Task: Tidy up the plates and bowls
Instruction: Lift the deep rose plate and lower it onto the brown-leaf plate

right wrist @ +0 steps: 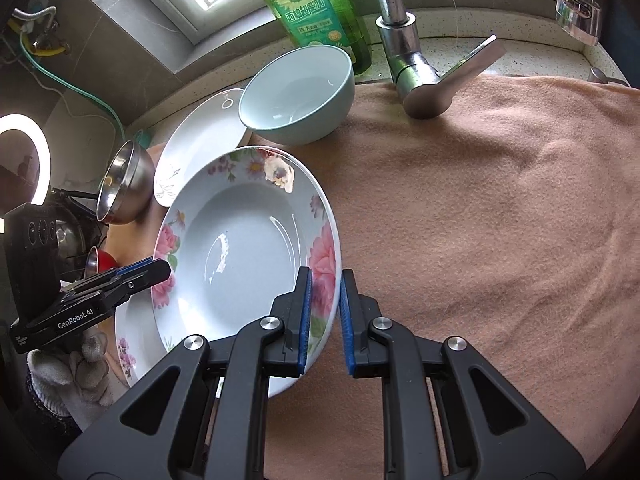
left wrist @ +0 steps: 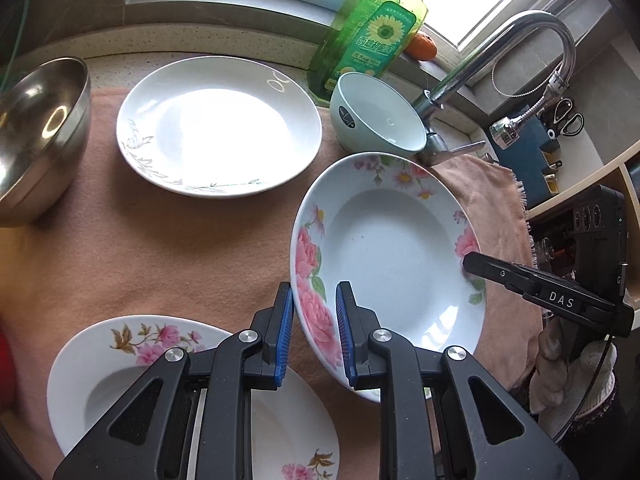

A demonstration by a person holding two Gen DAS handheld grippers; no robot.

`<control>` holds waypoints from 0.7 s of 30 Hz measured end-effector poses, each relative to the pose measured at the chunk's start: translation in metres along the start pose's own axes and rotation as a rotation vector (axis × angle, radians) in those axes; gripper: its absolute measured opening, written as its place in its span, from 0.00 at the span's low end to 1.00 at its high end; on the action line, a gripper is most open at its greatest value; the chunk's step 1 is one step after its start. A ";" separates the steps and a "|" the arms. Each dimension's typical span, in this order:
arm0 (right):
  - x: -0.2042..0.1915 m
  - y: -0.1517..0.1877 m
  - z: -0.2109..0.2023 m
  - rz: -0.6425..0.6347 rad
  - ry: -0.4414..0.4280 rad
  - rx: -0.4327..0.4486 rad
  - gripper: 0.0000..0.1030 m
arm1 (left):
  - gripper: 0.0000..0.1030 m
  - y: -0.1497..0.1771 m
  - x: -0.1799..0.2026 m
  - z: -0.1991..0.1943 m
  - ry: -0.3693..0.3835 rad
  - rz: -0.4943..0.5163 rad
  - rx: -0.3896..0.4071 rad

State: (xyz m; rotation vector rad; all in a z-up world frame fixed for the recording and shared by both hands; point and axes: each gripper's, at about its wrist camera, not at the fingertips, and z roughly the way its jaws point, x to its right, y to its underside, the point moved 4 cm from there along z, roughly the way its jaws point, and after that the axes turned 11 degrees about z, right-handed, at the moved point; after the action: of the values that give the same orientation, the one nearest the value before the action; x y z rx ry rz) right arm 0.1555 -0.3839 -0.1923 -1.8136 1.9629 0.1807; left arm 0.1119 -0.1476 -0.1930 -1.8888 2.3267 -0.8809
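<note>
A deep rose-patterned plate (left wrist: 388,252) (right wrist: 240,248) hangs tilted above the peach cloth, held at two sides. My left gripper (left wrist: 314,332) is shut on its left rim; in the right wrist view it (right wrist: 154,274) shows at the plate's left edge. My right gripper (right wrist: 325,320) is shut on the right rim, and its finger (left wrist: 480,264) reaches the plate's right edge. Below lies a second pink-flowered plate (left wrist: 132,360) (right wrist: 128,344). Farther back rest a white leaf-patterned plate (left wrist: 220,128) (right wrist: 196,144), a pale blue bowl (left wrist: 376,116) (right wrist: 298,96) and a steel bowl (left wrist: 40,132) (right wrist: 124,182).
A green soap bottle (left wrist: 368,28) (right wrist: 316,4) and a chrome tap (left wrist: 500,52) (right wrist: 408,48) stand at the back by the window. The peach cloth (right wrist: 500,220) spreads wide to the right. A gloved hand (left wrist: 576,380) grips the right tool. A ring light (right wrist: 20,160) glows at left.
</note>
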 end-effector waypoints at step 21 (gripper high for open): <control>-0.084 0.061 0.005 -0.107 -0.052 -0.060 0.13 | 0.19 0.044 -0.052 -0.066 -0.068 -0.054 0.039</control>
State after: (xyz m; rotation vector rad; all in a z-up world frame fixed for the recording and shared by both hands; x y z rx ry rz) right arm 0.0996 -0.2982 -0.1751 -1.9269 1.8377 0.2518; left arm 0.0629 -0.0682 -0.1739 -1.9428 2.2144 -0.8460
